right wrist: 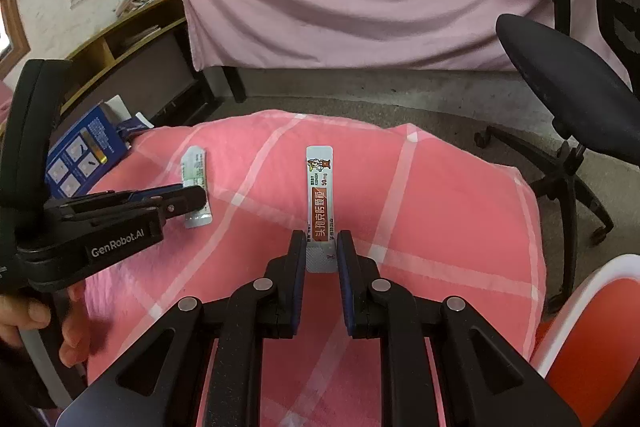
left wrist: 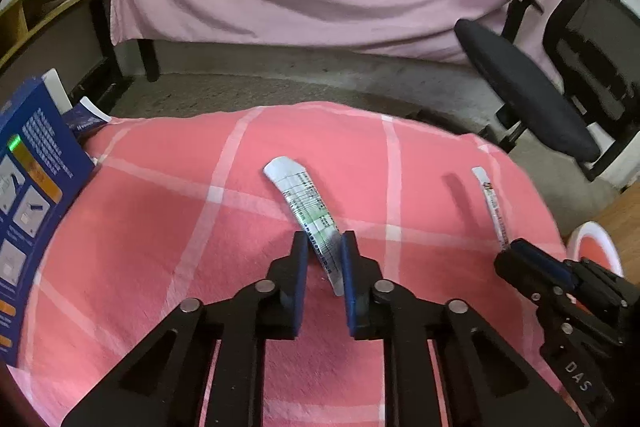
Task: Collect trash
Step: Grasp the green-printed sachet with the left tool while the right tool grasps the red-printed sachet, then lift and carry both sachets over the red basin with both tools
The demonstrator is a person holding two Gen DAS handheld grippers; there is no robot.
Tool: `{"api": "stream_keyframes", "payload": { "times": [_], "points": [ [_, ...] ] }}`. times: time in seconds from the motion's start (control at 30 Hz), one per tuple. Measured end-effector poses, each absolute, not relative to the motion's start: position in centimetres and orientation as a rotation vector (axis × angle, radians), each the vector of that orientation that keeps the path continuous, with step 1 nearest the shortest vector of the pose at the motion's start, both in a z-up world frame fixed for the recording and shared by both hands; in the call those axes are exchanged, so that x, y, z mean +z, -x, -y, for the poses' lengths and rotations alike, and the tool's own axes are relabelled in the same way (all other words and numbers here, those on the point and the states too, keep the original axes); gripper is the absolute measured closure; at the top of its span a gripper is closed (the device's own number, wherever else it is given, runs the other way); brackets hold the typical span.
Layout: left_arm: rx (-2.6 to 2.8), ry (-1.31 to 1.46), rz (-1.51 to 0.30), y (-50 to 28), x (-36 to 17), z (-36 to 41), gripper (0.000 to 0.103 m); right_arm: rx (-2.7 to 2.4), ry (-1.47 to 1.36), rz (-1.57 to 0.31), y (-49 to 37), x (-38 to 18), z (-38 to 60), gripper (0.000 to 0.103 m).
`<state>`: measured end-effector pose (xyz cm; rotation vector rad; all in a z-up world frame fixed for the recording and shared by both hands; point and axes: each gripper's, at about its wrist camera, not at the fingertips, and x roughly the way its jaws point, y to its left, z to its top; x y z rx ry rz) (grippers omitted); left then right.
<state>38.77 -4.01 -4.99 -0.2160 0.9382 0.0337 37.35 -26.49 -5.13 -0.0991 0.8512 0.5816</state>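
Fingers (left wrist: 347, 247) of the left gripper (left wrist: 325, 247) pinch a green-and-white sachet (left wrist: 304, 199) above the pink checked blanket (left wrist: 160, 227); the right gripper (right wrist: 318, 247) clamps the red-labelled sachet (right wrist: 320, 195) by its lower end, beside an office chair (right wrist: 560, 79) and blue box (left wrist: 28, 187).

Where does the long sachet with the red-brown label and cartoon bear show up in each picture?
Left wrist view: the long sachet with the red-brown label is seen edge-on at right, held by the right tongs.
Right wrist view: centre, gripped at its near end.
Shared landmark: the blue cardboard box at the left.
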Motion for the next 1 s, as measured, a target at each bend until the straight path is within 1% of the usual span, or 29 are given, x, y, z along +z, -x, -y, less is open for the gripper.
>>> {"api": "stream_keyframes", "payload": {
  "times": [0.17,0.27,0.43,0.77,1.0],
  "points": [
    [-0.019,0.241,-0.857,-36.7,-4.3,3.9,0.101,0.585,0.111,-0.787,-35.8,-4.3,26.4,0.090],
    [-0.036,0.218,-0.809,-35.7,-3.7,4.5,0.101,0.578,0.101,-0.744,-35.0,-3.7,26.8,0.090],
    [-0.049,0.201,-0.808,-35.1,-3.6,5.6,0.101,0.568,0.085,-0.686,-33.8,-3.0,27.3,0.090],
    [-0.098,0.200,-0.533,-30.9,-0.5,6.8,0.101,0.580,0.041,-0.490,-31.2,-0.9,28.6,0.090],
    [-0.105,0.159,-0.392,-28.4,1.4,8.3,0.101,0.555,0.020,-0.334,-28.9,0.8,29.6,0.090]
  ]
}}
